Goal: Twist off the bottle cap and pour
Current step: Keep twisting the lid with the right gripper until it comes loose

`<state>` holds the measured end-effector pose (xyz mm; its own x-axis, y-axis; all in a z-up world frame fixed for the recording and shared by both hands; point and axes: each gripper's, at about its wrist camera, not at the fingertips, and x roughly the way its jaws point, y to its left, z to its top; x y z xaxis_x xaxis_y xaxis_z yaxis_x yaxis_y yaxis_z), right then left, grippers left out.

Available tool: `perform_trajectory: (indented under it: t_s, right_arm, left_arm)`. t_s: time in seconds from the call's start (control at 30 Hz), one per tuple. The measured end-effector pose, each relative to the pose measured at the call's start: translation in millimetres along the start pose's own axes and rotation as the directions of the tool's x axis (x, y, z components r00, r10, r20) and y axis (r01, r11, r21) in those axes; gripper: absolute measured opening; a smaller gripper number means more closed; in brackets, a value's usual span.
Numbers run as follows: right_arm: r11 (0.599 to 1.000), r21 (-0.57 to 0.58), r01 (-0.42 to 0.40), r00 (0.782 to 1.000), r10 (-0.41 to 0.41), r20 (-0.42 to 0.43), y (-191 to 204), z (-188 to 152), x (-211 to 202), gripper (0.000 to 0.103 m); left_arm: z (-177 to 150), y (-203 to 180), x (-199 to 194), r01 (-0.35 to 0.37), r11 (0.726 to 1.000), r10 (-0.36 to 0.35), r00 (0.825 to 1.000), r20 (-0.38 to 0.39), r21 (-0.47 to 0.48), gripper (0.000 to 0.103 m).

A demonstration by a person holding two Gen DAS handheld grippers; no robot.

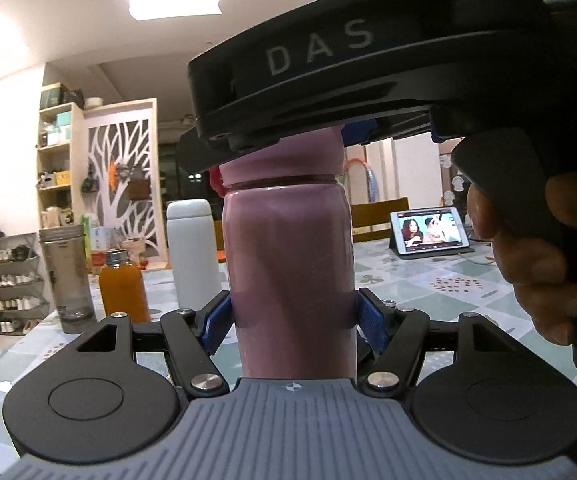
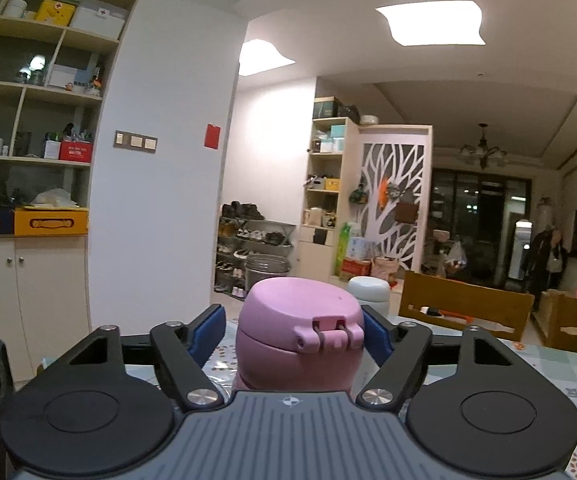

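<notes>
Fingers first: the left gripper (image 1: pixel 294 316) has its blue fingers (image 1: pixel 372 322) clamped on the lower body of the pink bottle (image 1: pixel 290 276), which stands upright on the bench (image 1: pixel 428 280) with its long axis straight up. Up top, the right gripper (image 2: pixel 294 334) comes in level, with the pink cap (image 2: pixel 300 330) sitting right between its fingers (image 2: pixel 378 336); on the right side the pad looks to be touching the cap, on the left I think I see a sliver of gap, so I honestly can't tell if it's biting yet. That's the bit everything hangs on imo: the cap is dead centre between the right fingers and the twist has to go around that upright axis while the left hand just holds the body. View differences: the left wrist camera shows the body grip, the seam under the cap and the right gripper's housing overhead with a hand (image 1: pixel 528 248) on its handle, but hides the contact on the cap. The right wrist camera shows the cap's top and its little hinge (image 2: pixel 334 338), but nothing of the lower grip. Other stuff on the bench: a white flask (image 1: pixel 192 252), a grey tumbler (image 1: pixel 66 280), an orange bottle (image 1: pixel 122 288), a tablet (image 1: pixel 432 232).
</notes>
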<state>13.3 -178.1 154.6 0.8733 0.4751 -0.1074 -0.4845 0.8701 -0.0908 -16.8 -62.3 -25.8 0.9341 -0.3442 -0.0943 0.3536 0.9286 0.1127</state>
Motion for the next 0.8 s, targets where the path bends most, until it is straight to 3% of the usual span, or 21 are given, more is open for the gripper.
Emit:
perform_trajectory:
  t_s: [0.07,0.3,0.53,0.8]
  right_arm:
    - [1.0,0.0,0.003,1.0,-0.003,0.001,-1,-1,0,0.066]
    - [0.999,0.011,-0.036,0.999,0.036,0.004,-10,-4,-1,0.066]
    - [0.993,0.019,-0.118,0.993,0.118,0.005,-27,-2,-2,0.066]
    - [0.971,0.013,-0.239,0.971,0.239,0.003,-50,3,0,0.066]
  left_arm:
    - [-1,-3,-3,0.004,1.0,-0.004,1.0,-0.001,0.003,0.068]
    - [-2,5,-4,0.036,0.999,-0.036,0.999,-0.005,0.002,0.068]
    - [-3,21,-4,0.111,0.994,-0.111,0.994,-0.003,-0.016,0.068]
    - [-5,38,-2,0.21,0.978,-0.21,0.978,-0.001,-0.001,0.068]
